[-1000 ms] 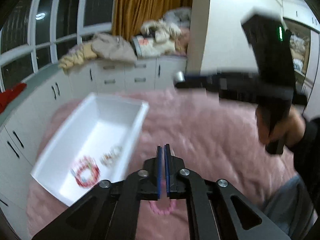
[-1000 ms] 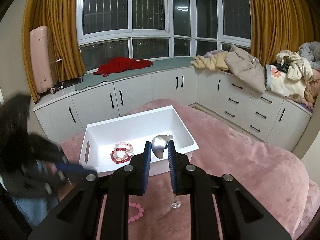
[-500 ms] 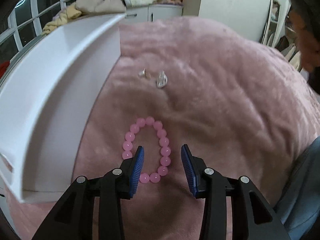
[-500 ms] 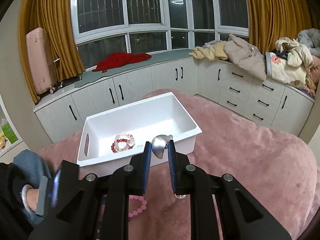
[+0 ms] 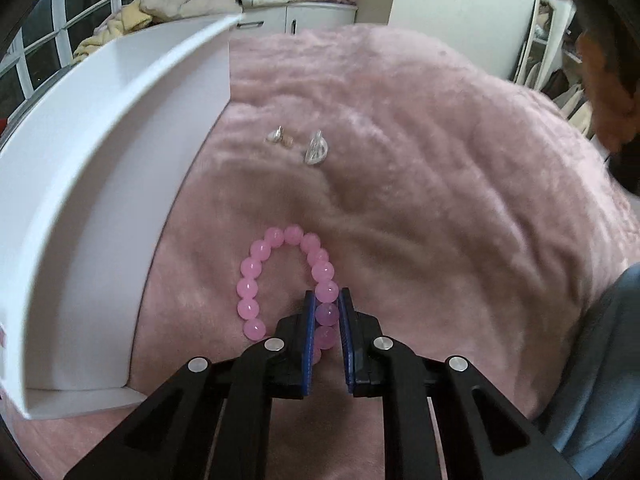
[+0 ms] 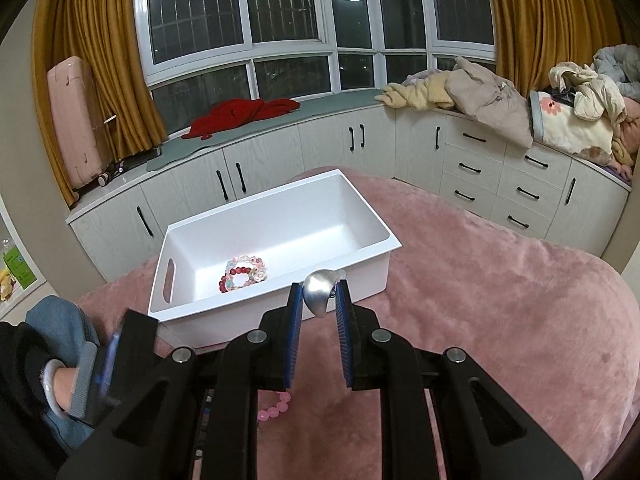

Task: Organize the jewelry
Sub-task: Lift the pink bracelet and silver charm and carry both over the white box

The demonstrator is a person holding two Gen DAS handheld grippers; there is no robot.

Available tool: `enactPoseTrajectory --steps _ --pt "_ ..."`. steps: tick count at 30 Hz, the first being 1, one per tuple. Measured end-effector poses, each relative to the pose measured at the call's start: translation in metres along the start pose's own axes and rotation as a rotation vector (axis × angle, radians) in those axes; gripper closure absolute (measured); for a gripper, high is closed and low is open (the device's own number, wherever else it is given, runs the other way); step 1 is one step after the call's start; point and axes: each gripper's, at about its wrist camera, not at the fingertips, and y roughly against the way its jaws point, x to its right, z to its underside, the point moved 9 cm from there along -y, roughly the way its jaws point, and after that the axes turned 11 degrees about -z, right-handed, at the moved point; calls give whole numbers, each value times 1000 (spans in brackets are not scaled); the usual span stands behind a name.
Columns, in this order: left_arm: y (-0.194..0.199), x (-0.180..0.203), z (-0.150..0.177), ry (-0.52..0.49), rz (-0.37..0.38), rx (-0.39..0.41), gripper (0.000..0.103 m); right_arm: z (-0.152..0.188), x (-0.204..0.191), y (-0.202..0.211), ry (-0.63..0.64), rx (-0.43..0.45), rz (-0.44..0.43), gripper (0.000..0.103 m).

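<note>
A pink bead bracelet (image 5: 256, 276) lies on the pink fuzzy blanket (image 5: 440, 184) beside the white bin (image 5: 100, 184). My left gripper (image 5: 326, 300) is shut on the bracelet's right side, low on the blanket. Part of the bracelet also shows in the right wrist view (image 6: 276, 408). My right gripper (image 6: 319, 294) is shut on a silver teardrop piece (image 6: 318, 292) and holds it above the blanket, just in front of the white bin (image 6: 360, 280). Inside the bin lie several bead bracelets (image 6: 242, 272).
Two small clear and silver pieces (image 5: 316, 151) (image 5: 280, 136) lie on the blanket beyond the bracelet. White cabinets (image 6: 360, 148) with clothes on top ring the room. A pink suitcase (image 6: 78, 120) stands at the left. The person's knee (image 6: 60, 320) is at lower left.
My left gripper swung down from mid-air to the blanket, straddled the pink bracelet open, then closed on its right side. My right gripper kept hold of the silver piece and barely moved.
</note>
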Motion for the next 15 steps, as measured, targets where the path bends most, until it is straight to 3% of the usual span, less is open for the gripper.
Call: enactPoseTrajectory --steps 9,15 --pt "66 -22 -47 86 56 149 87 -9 -5 -3 12 3 2 85" --pt "104 -55 -74 151 39 234 87 -25 -16 -13 41 1 -6 85"
